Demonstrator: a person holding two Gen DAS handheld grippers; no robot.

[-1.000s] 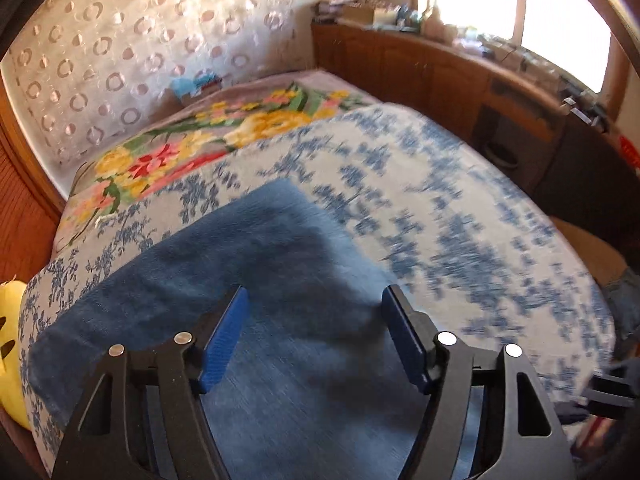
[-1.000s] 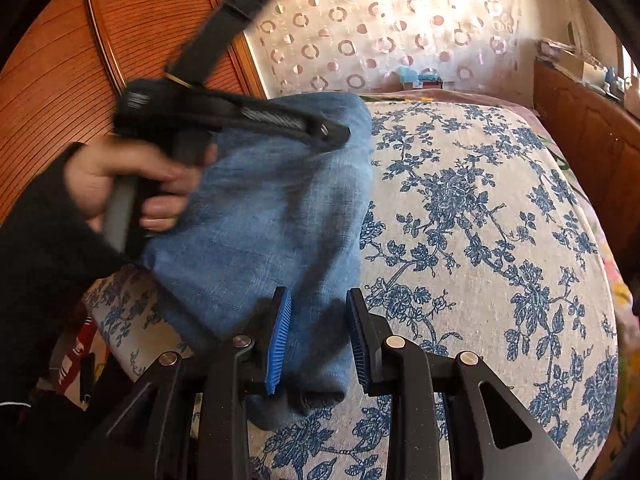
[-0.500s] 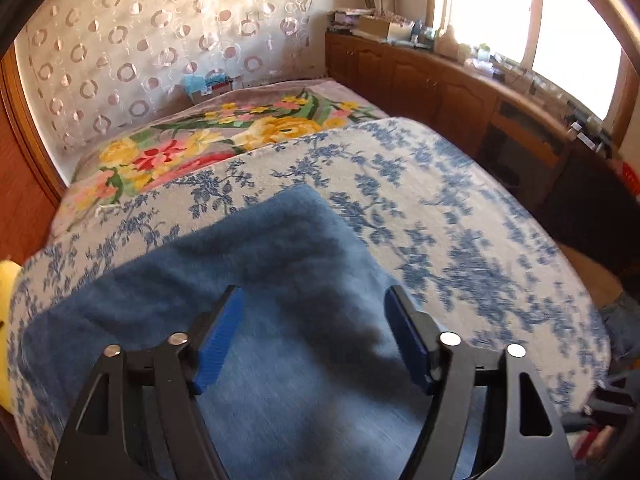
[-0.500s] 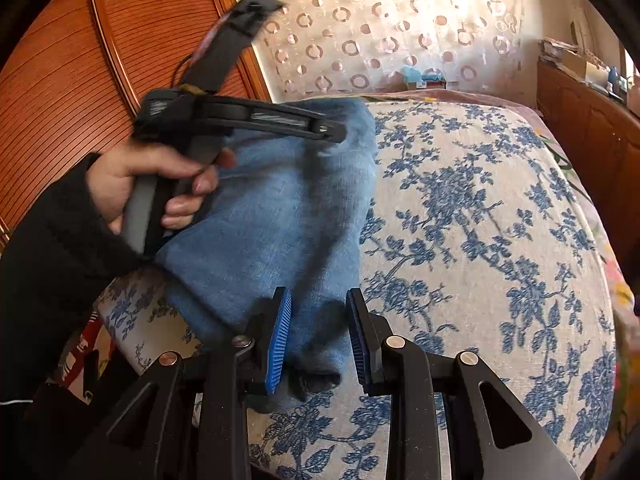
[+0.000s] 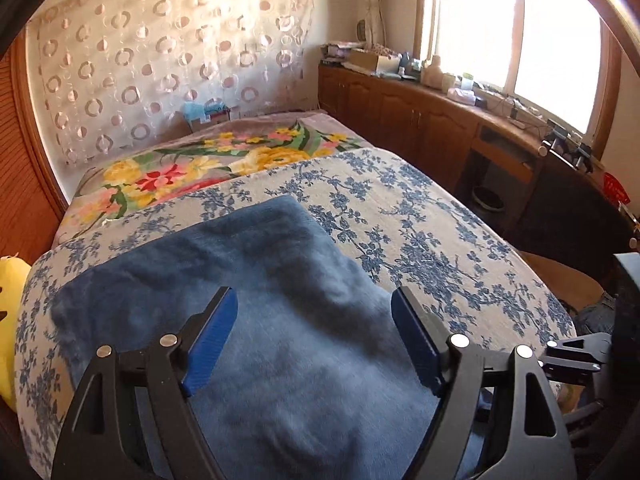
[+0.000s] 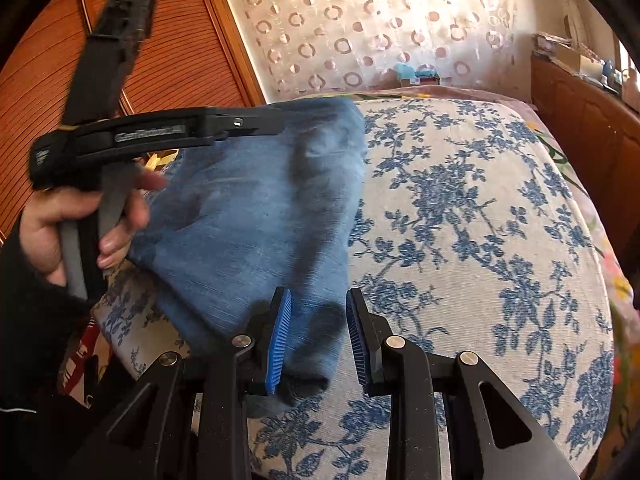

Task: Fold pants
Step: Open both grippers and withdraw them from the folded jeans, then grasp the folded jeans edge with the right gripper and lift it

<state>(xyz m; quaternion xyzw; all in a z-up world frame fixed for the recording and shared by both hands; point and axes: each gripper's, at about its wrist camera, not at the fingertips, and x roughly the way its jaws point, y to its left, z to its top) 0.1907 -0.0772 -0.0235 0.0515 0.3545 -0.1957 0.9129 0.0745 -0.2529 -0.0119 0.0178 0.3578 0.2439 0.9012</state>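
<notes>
Jeans (image 5: 256, 320) folded on blue-floral bedspread (image 5: 440, 248), unmoved since earlier frames. We raise left gripper (image 5: 312, 336) higher, fingers wide apart, holding nothing. Right gripper (image 6: 316, 336) half spread, empty, straddling jeans' near corner; near edge cut off.

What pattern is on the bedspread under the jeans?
Blue flower sprays on a cream ground; the bedspread shows best in the right wrist view, beside the jeans.
</notes>
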